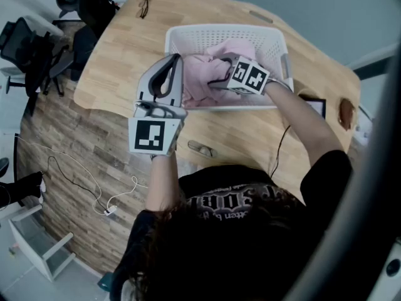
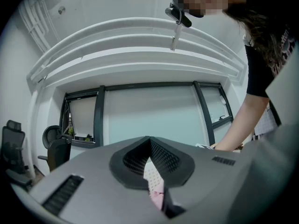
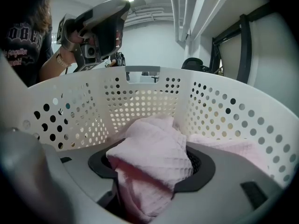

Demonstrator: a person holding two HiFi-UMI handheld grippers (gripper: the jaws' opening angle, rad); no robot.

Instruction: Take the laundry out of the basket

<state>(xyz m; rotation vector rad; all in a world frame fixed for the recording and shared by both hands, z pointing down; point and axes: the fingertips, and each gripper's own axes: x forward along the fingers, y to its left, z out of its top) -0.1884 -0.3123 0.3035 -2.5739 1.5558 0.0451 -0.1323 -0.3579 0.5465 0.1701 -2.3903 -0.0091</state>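
Note:
A white perforated laundry basket (image 1: 225, 30) stands on the wooden table (image 1: 125, 49) with pink waffle-weave cloth (image 1: 200, 83) inside. My right gripper (image 1: 218, 77) reaches into the basket from the right and is shut on a bunched fold of that cloth (image 3: 154, 148), which fills the space between its jaws. The basket wall (image 3: 140, 97) rises all around it. My left gripper (image 1: 175, 58) hangs above the basket's left rim with its jaw tips together (image 2: 149, 141) and nothing held. It also shows over the rim as the left gripper (image 3: 100, 24).
Glasses (image 1: 143, 6) lie at the table's far left corner. A small dark object (image 1: 200, 148) sits near the front edge. A tablet (image 1: 316, 105) and a brown item (image 1: 346, 113) lie at the right. Office chairs (image 1: 37, 49) and floor cables (image 1: 94, 187) are at the left.

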